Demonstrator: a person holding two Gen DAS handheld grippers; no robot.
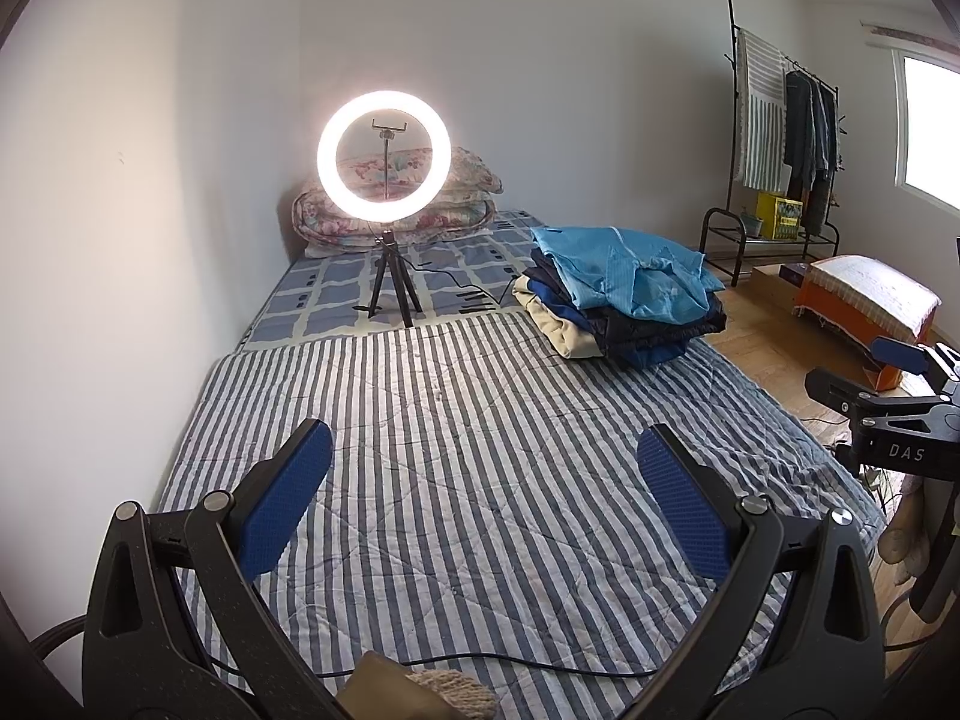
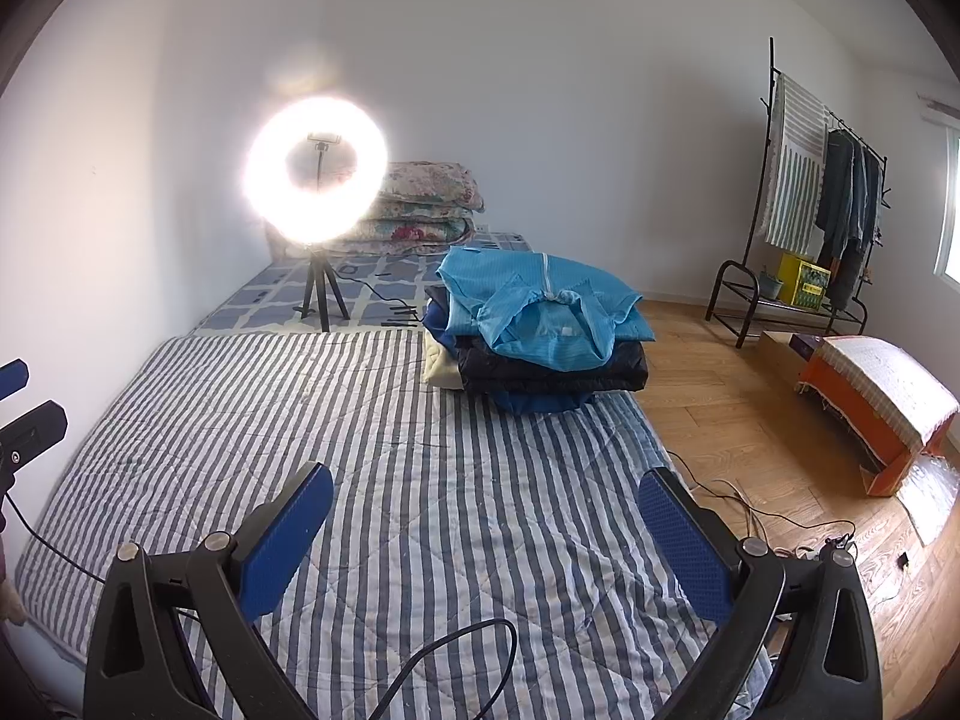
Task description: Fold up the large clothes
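A stack of folded clothes (image 1: 624,300) sits at the far right of the striped quilt (image 1: 480,450), topped by a light blue zip garment (image 2: 540,306) over dark navy and cream pieces. My left gripper (image 1: 483,450) hovers open over the bare quilt, well short of the stack, nothing between its blue pads. My right gripper (image 2: 486,492) is open too, empty, above the quilt (image 2: 300,450) near its right edge. The right gripper's body (image 1: 888,414) shows at the left wrist view's right edge.
A lit ring light on a tripod (image 1: 384,156) stands on the bed behind the quilt, its cable trailing right. Folded floral bedding (image 1: 408,204) lies by the wall. A clothes rack (image 2: 810,192), an orange stool (image 2: 876,402) and floor cables (image 2: 768,516) are on the right.
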